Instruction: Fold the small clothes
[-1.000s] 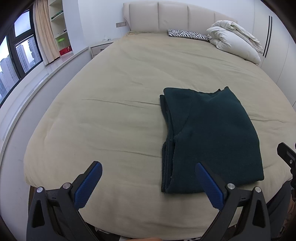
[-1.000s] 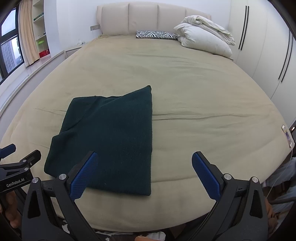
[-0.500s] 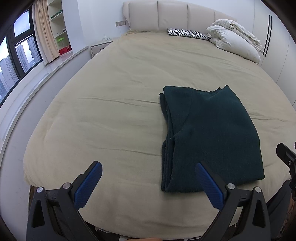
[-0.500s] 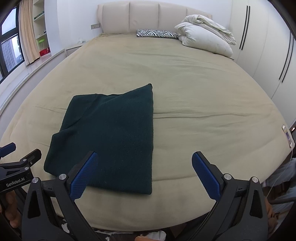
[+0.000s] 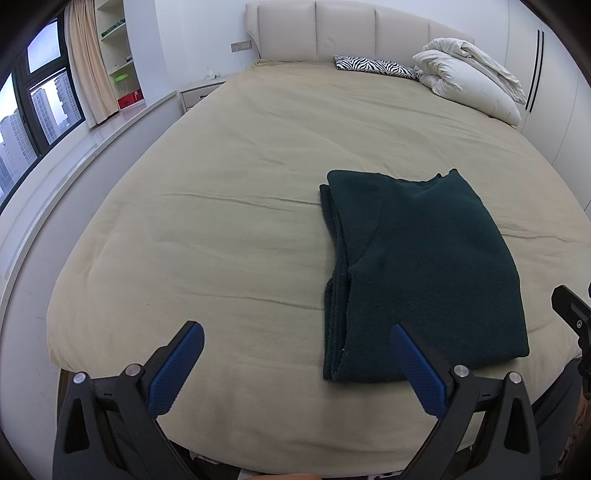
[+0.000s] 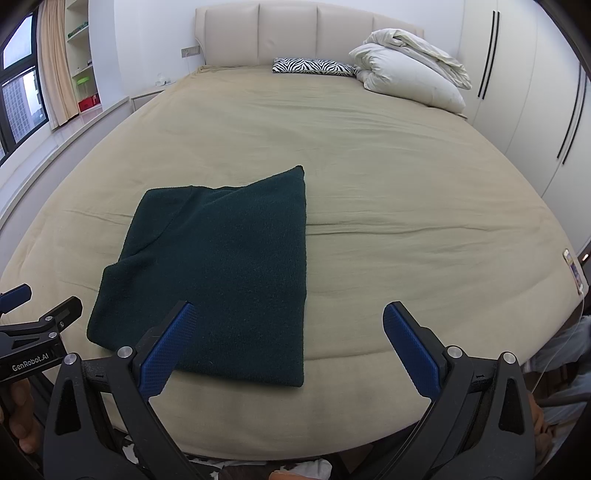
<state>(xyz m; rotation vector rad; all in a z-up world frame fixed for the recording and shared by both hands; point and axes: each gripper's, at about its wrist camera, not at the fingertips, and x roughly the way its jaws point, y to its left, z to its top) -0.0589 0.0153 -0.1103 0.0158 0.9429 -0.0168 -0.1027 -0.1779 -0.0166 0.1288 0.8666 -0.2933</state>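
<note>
A dark green knitted garment (image 5: 417, 269) lies folded into a flat rectangle near the front edge of the beige bed (image 5: 229, 206). It also shows in the right wrist view (image 6: 218, 266). My left gripper (image 5: 295, 354) is open and empty, held above the bed's front edge to the left of the garment. My right gripper (image 6: 284, 343) is open and empty, held above the front edge over the garment's near right corner. The left gripper's body shows at the left edge of the right wrist view (image 6: 33, 347).
A white duvet (image 6: 410, 74) and a zebra-print pillow (image 6: 314, 67) lie at the head of the bed by the headboard (image 6: 306, 35). A window ledge (image 5: 74, 155) runs along the left. Wardrobe doors (image 6: 532, 92) stand on the right.
Both grippers have drawn back slightly and stay open. The garment has not moved.
</note>
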